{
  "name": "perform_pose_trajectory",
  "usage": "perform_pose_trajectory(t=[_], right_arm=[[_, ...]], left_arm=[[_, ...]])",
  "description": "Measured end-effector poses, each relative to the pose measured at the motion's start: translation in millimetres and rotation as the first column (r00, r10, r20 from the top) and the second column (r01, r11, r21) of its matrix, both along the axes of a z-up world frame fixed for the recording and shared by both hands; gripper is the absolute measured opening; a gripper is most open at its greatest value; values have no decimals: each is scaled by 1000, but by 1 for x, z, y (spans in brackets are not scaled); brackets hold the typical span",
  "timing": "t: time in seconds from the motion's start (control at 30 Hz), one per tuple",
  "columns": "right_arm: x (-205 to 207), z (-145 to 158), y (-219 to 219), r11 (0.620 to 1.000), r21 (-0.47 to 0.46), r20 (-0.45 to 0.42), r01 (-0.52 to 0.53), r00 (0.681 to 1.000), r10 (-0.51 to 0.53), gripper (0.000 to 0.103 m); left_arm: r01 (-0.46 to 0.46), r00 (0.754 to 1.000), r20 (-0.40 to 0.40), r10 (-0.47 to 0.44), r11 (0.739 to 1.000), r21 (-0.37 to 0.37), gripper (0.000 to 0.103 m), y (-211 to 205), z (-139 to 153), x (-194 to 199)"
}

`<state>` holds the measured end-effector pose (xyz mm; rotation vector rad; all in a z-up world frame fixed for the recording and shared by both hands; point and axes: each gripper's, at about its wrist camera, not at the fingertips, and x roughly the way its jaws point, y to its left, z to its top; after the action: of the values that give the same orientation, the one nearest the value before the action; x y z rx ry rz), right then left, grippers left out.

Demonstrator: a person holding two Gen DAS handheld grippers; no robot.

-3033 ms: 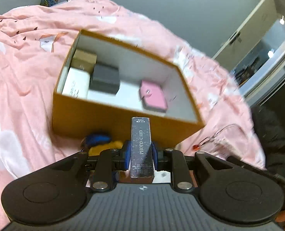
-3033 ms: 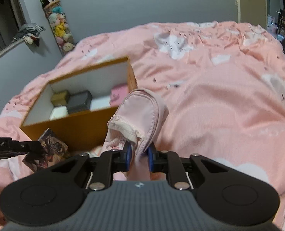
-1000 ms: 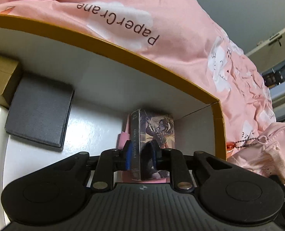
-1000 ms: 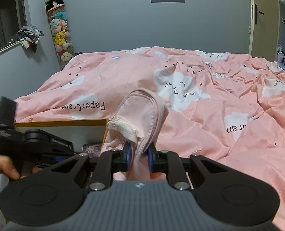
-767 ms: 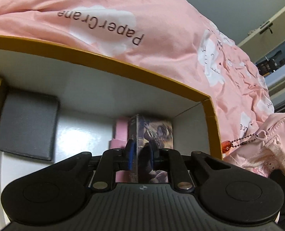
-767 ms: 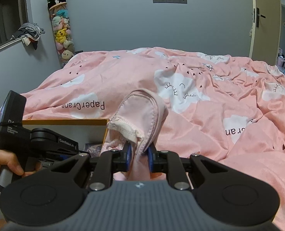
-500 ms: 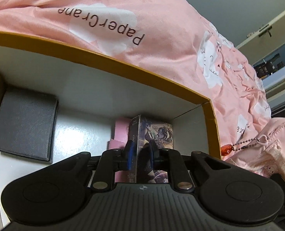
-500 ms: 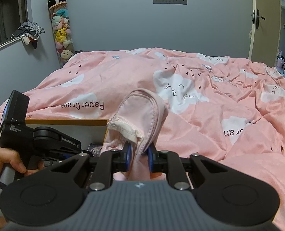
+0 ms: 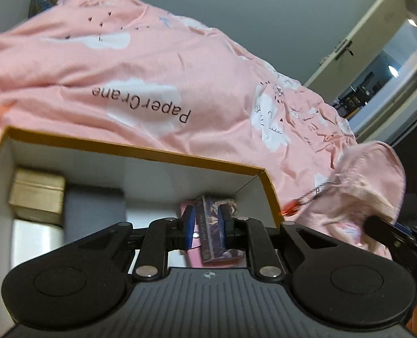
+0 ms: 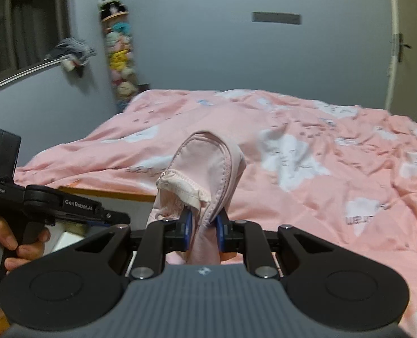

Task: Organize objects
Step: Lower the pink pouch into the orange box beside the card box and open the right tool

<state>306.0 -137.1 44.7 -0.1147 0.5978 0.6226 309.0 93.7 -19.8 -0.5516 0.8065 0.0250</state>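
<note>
- Step: photo-card box [image 9: 228, 252] looks placed. It lies in the far right corner of the orange carton [image 9: 140, 152], leaning on or over a pink wallet [image 9: 183, 208].
- Left gripper [image 9: 205, 222]: jaws drawn close together, pinching nothing. The card box shows thru the gap but sits lower, down in the carton, not betw the pads.
- Also in the carton: gold box [image 9: 36, 194] at far left, white box [image 9: 36, 242] in front of it, grey wallet [image 9: 95, 211] beside them. Mid floor is bare.
- Right gripper [image 10: 202, 225]: clamped on the lower edge of a pink fabric pouch [image 10: 208, 174]. The pouch stands up above the jaws, held in the air over the pink duvet [image 10: 321, 169], just right of the carton's right wall.
- A hand [image 10: 11, 239] holds the left tool's grip, seen over the carton in the right-wrist view.
- Judgement: pouch goes in next. The left tool needs to clear the opening first.
- Next move calls for: carry the pouch left over the rim, lower it onto the bare mid floor, then let go.
- The pouch is soft and floppy, so it may snag on the rim. The bead chain w/ the red charm [image 9: 291, 207] may catch too.
</note>
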Motion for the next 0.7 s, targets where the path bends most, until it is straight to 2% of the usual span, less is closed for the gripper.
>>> perform_pose_trajectory(t=[0.17, 0.37, 0.57, 0.7], right_arm=[[5, -16, 35, 992, -55, -83, -113, 991, 108, 18], [29, -46, 82, 965, -95, -250, -245, 944, 215, 18], [50, -76, 122, 921, -157, -367, -356, 887, 280, 18], [60, -92, 142, 891, -230, -377, -391, 880, 289, 18]], left_arm=[[26, 1000, -16, -25, 998, 54, 18, 14, 0, -15], [89, 995, -55, -80, 980, 179, 18, 20, -7, -25], [145, 988, -86, -132, 973, 181, 18, 23, -19, -26], [173, 982, -102, -156, 969, 179, 18, 22, -26, -24]])
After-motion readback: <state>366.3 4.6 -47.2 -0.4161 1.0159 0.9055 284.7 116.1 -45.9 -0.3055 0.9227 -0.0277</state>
